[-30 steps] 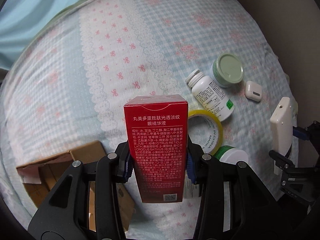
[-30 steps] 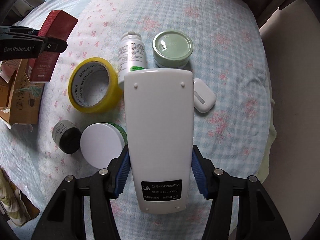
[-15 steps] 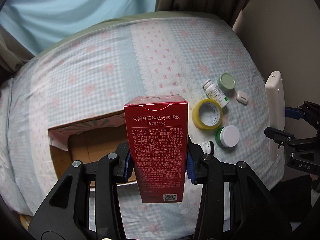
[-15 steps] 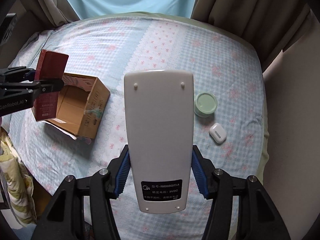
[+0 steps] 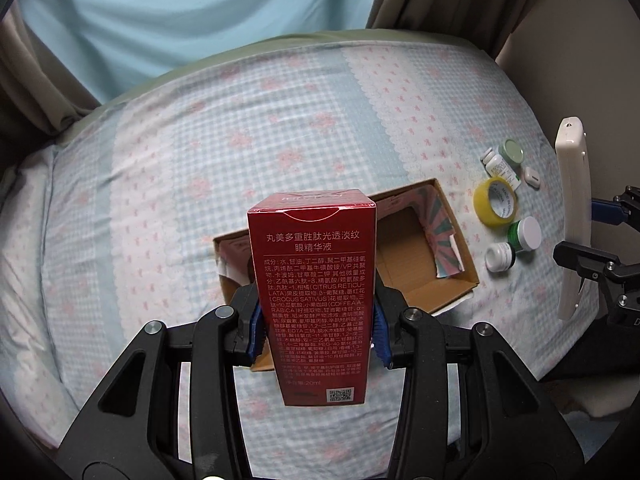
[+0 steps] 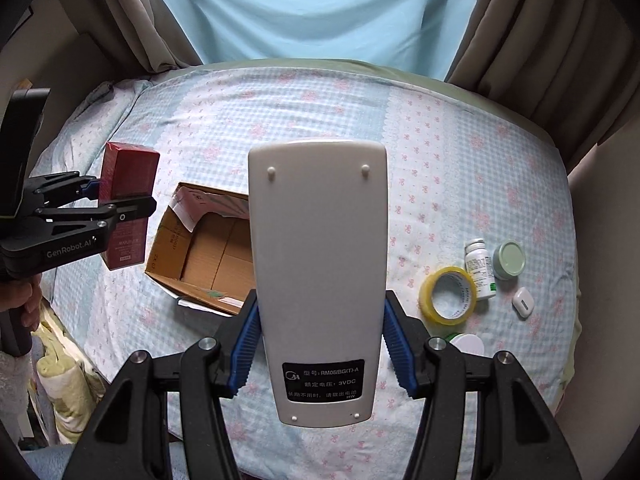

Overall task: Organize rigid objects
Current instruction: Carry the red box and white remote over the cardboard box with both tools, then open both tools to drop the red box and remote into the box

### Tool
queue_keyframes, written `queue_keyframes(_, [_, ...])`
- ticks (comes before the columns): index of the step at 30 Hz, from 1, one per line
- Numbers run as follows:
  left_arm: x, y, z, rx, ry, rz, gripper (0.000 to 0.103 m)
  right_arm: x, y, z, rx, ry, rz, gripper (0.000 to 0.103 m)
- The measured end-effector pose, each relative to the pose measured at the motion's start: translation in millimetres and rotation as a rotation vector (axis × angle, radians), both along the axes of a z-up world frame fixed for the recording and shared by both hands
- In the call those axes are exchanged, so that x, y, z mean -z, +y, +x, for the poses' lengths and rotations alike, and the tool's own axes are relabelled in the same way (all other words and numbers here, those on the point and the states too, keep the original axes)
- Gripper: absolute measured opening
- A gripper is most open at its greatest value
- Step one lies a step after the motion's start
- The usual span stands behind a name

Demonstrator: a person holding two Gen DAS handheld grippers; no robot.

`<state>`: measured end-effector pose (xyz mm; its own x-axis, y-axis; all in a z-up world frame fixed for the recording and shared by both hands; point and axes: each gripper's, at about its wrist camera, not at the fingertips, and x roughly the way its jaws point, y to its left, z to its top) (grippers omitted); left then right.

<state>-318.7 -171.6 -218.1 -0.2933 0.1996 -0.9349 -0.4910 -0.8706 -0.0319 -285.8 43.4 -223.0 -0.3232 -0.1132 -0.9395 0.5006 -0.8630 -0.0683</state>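
The red carton [image 5: 312,304] blocked the middle of the open cardboard box [image 5: 420,256] in the left wrist view, hiding much of its floor. In the right wrist view, the white remote [image 6: 320,280] covered the box's 3 o'clock side. The remote's button face was turned away, unseen in both views. A white-lidded jar [image 6: 466,344] at 4 o'clock showed only as a sliver behind the right gripper [image 6: 324,344]. Print on the pill bottle [image 6: 480,272] and the tape roll [image 6: 448,295] was too small to read. A person's hand [image 6: 20,300] at 9 o'clock was cut off by the frame edge.
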Motion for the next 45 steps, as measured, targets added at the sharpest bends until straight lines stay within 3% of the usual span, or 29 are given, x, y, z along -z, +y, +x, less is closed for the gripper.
queue_keyframes(5, [22.3, -26.3, -21.5, 0.053, -0.038, -0.01, 0.038, 17.3, -52.5, -2.8, -0.003, -0.027, 0.029, 0.053])
queue_keyframes(12, [61.3, -29.7, -44.0, 0.102, -0.096, -0.015, 0.038, 49.9, -84.2, -21.9, -0.055, -0.061, 0.105, 0.053])
queue_keyframes(21, [126.9, 9.4, -54.4, 0.262, -0.157, -0.144, 0.038, 122.1, -101.7, -55.8, -0.224, -0.141, 0.246, 0.053])
queue_keyframes(28, [184.5, 34.2, -55.8, 0.37, -0.216, -0.239, 0.038, 181.4, -98.6, -68.7, -0.315, -0.237, 0.29, 0.053])
queue_keyframes(37, [205.0, 41.0, -53.0, 0.397, -0.222, -0.289, 0.039, 212.5, -95.1, -60.3, -0.443, -0.263, 0.347, 0.053])
queue_keyframes(39, [201.4, 41.9, -50.7, 0.402, -0.203, -0.276, 0.052, 215.5, -95.3, -59.1, -0.453, -0.245, 0.35, 0.053])
queue_keyframes(40, [197.8, 42.9, -49.0, 0.41, -0.19, -0.267, 0.086, 216.0, -95.0, -58.9, -0.457, -0.237, 0.342, 0.053])
queue_keyframes(41, [194.3, 44.1, -47.5, 0.418, -0.184, -0.257, 0.102, 216.5, -93.9, -58.5, -0.459, -0.237, 0.332, 0.054])
queue_keyframes(42, [192.1, 45.2, -46.2, 0.427, -0.187, -0.244, 0.102, 216.9, -92.4, -57.9, -0.463, -0.24, 0.322, 0.057])
queue_keyframes(43, [191.3, 46.2, -44.9, 0.433, -0.198, -0.238, 0.103, 217.5, -90.7, -57.4, -0.464, -0.246, 0.318, 0.08])
queue_keyframes(45, [189.6, 47.1, -43.2, 0.44, -0.209, -0.24, 0.103, 216.2, -85.5, -56.1, -0.47, -0.241, 0.302, 0.103])
